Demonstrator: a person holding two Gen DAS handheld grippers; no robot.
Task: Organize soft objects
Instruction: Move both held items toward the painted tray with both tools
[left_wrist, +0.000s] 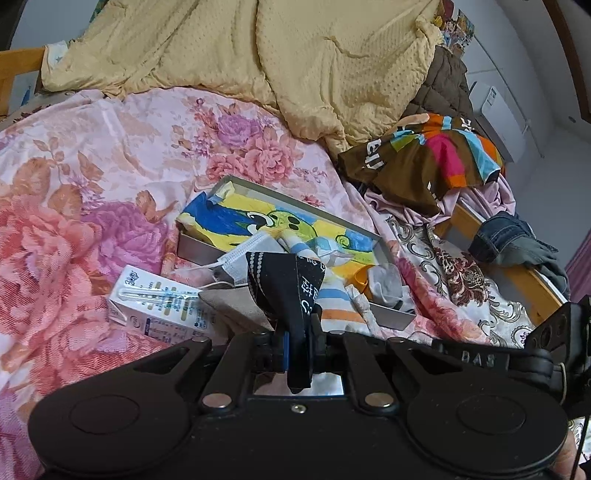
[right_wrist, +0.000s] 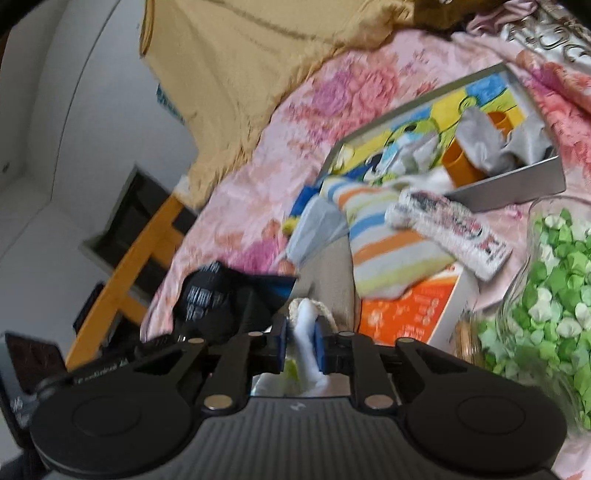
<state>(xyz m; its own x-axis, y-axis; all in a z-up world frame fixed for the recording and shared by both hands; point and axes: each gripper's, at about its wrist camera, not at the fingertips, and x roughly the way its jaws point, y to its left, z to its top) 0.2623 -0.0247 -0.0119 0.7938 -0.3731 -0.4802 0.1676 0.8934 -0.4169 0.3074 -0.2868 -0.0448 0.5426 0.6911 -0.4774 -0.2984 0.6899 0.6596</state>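
Nearest my left camera, the left gripper (left_wrist: 298, 341) is clamped on a black cloth with white print (left_wrist: 286, 280), which bunches up just past the pads and hangs down behind them. To its left a white drink carton (left_wrist: 162, 306) lies on the floral bedsheet (left_wrist: 92, 177), with a straw taped to its side. Beyond the black cloth, a white face mask (left_wrist: 236, 260) drapes over the near edge of the grey tray (left_wrist: 201, 249), whose floor carries a blue, yellow and green cartoon picture. A striped sock (left_wrist: 334, 304) in blue, orange and white hangs over the tray's near side, just right of the black cloth, and grey cloth (left_wrist: 386, 282) sits in the tray's right end. Farther back lies a yellow quilt (left_wrist: 295, 55); at far right a brown, multicoloured garment (left_wrist: 424, 151) and jeans (left_wrist: 506, 232) are piled up.

In my right view, blurred, the right gripper (right_wrist: 300, 341) pinches a white soft item (right_wrist: 308, 325) between its blue pads; I cannot tell what it is. Just right stands an orange and white box (right_wrist: 410, 314), with a white knitted sock (right_wrist: 450, 229) overlapping it, and a glass jar of green paper shapes (right_wrist: 554, 288) at the far right.
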